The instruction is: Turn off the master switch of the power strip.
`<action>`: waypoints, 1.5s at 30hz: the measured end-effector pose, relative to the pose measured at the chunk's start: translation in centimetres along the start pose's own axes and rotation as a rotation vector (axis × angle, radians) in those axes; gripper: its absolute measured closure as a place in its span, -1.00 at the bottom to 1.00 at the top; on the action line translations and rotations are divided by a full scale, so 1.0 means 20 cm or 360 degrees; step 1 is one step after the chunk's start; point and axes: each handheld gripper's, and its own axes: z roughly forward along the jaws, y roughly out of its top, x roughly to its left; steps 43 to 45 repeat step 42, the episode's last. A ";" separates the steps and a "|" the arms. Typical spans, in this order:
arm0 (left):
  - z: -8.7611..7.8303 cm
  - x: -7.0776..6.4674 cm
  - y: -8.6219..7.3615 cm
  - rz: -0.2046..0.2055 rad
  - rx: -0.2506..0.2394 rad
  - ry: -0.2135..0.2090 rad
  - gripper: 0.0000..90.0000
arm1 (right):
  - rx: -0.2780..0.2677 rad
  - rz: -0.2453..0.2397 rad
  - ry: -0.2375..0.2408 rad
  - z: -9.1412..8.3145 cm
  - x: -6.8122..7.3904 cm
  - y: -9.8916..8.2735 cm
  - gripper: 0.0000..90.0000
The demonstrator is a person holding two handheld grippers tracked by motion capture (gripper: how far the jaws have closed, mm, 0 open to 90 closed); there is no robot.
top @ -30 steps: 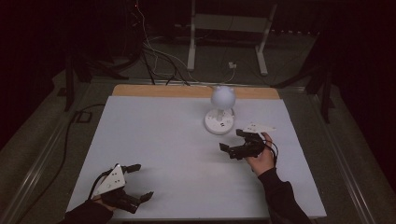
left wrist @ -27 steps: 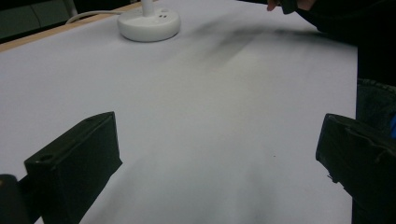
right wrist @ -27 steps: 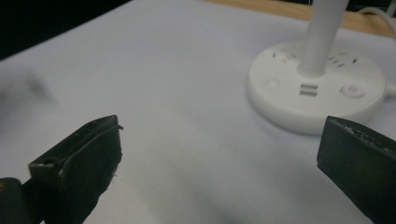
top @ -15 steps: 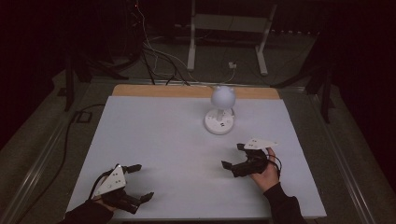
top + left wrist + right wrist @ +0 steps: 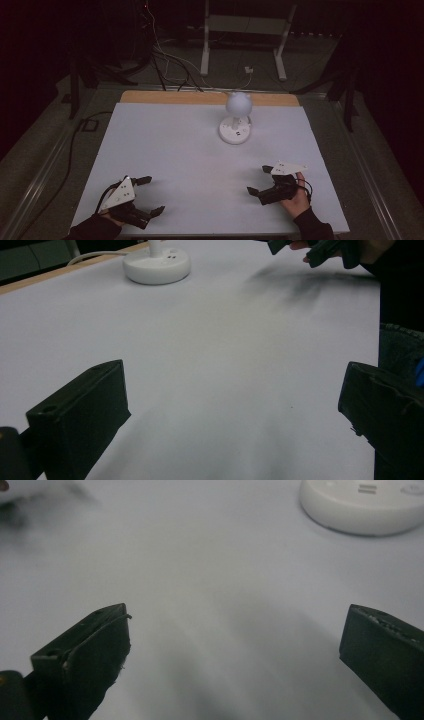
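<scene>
White table (image 5: 190, 150) in the high view: a lamp (image 5: 236, 111) stands far-centre, apparently unlit. Left gripper (image 5: 146, 196) and right gripper (image 5: 259, 180) rest near, well apart, jaws spread. Both gripper views show wide-open jaws holding nothing.

Black tongs (image 5: 260, 181), grey three-cornered top plates, trailing cables, dark sleeves.

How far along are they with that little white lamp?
The white lamp stands upright and untouched near the table's far edge. Nothing is in hand: the right hand-held gripper and left hand-held gripper sit open near the front edge. Any handling remains.
</scene>
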 end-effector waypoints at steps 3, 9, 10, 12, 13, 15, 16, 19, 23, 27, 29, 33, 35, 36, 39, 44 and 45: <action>0.00 0.00 0.00 0.0000 -0.0002 -0.0002 -0.99 | 0.0012 -0.0003 -0.0011 -0.03 0.00 -0.03 -1.00; 0.00 0.00 0.00 -0.0002 0.0002 -0.0001 -0.99 | 0.0028 0.0028 -0.0040 -0.10 -0.03 -0.11 -1.00; 0.00 0.00 0.00 -0.0002 0.0001 0.0001 -0.99 | 0.0022 0.0034 -0.0046 -0.11 -0.03 -0.12 -1.00; 0.00 0.00 0.00 -0.0004 0.0004 0.0002 -0.99 | 0.0017 0.0016 -0.0063 -0.13 -0.04 -0.14 -1.00; 0.00 0.00 0.00 -0.0005 0.0000 0.0002 -0.99 | 0.0024 0.0010 -0.0061 -0.14 -0.04 -0.15 -1.00; 0.00 0.00 0.00 -0.0005 0.0002 0.0003 -0.99 | 0.0046 0.0022 -0.0063 -0.16 -0.05 -0.17 -1.00; 0.00 0.00 0.00 -0.0003 0.0004 0.0003 -0.99 | 0.0064 0.0032 -0.0078 -0.17 -0.05 -0.17 -1.00; 0.00 0.00 0.00 -0.0002 0.0001 -0.0001 -0.99 | 0.0072 0.0054 -0.0106 -0.20 -0.06 -0.20 -1.00; 0.00 0.00 0.00 -0.0004 0.0007 -0.0001 -0.99 | 0.0068 0.0087 -0.0130 -0.21 -0.08 -0.21 -1.00; 0.01 0.00 0.00 0.0001 0.0007 -0.0002 -0.99 | 0.0043 0.0068 -0.0139 -0.21 -0.07 -0.19 -1.00; 0.01 0.00 0.00 -0.0001 0.0008 -0.0003 -0.99 | 0.0047 0.0060 -0.0130 -0.20 -0.06 -0.19 -1.00; 0.00 0.00 0.00 0.0000 0.0008 0.0000 -0.99 | 0.0060 0.0038 -0.0117 -0.18 -0.05 -0.18 -1.00; 0.01 0.00 0.00 0.0000 0.0008 -0.0002 -0.99 | 0.0060 0.0037 -0.0116 -0.18 -0.05 -0.18 -1.00; 0.00 0.00 0.00 0.0002 0.0005 -0.0002 -0.99 | 0.0059 0.0037 -0.0116 -0.18 -0.05 -0.18 -1.00; 0.00 0.00 0.00 0.0003 0.0008 0.0001 -0.99 | 0.0057 0.0042 -0.0115 -0.18 -0.06 -0.19 -1.00; 0.00 0.00 0.00 0.0003 0.0004 -0.0003 -0.99 | 0.0061 0.0037 -0.0118 -0.18 -0.06 -0.19 -1.00; 0.00 0.00 0.00 0.0003 0.0004 -0.0003 -0.99 | 0.0061 0.0037 -0.0118 -0.18 -0.06 -0.19 -1.00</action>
